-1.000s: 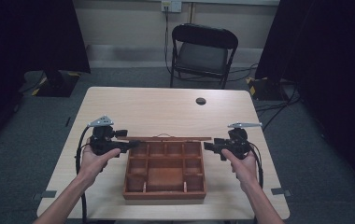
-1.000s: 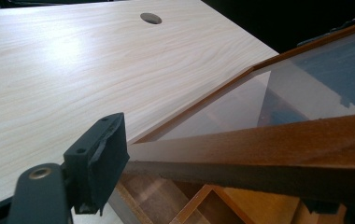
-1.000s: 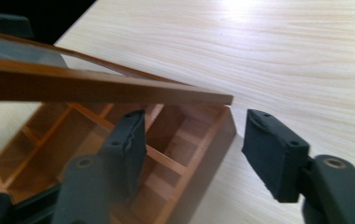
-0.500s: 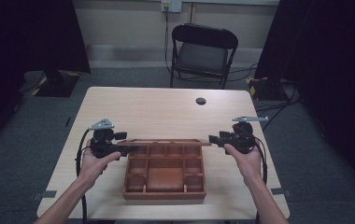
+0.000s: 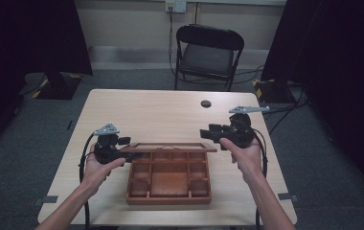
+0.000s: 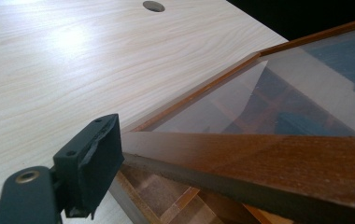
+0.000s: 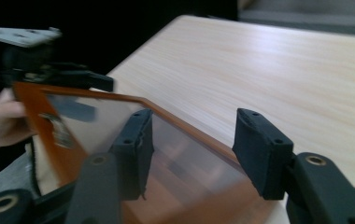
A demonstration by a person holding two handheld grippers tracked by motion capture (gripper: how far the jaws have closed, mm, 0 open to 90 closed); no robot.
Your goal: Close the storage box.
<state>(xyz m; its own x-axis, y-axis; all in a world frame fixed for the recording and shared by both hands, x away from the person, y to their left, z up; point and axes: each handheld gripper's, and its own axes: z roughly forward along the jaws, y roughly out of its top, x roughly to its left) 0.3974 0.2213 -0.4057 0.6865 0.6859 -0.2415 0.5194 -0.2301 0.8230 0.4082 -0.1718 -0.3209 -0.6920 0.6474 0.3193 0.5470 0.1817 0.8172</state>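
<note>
Pale table [image 5: 146, 110] is bearing a wooden tray [image 5: 169, 194] at lower centre; left gripper [image 5: 122, 154] is clamping its glass lid [image 5: 170, 147], right gripper [image 5: 204, 134] hanging apart; lifting evenly seems wise

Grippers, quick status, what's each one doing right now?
Left gripper: closed on the left edge of the glass lid, lifted above the wooden box.
Right gripper: open, holding nothing, off the lid's right end.
</note>
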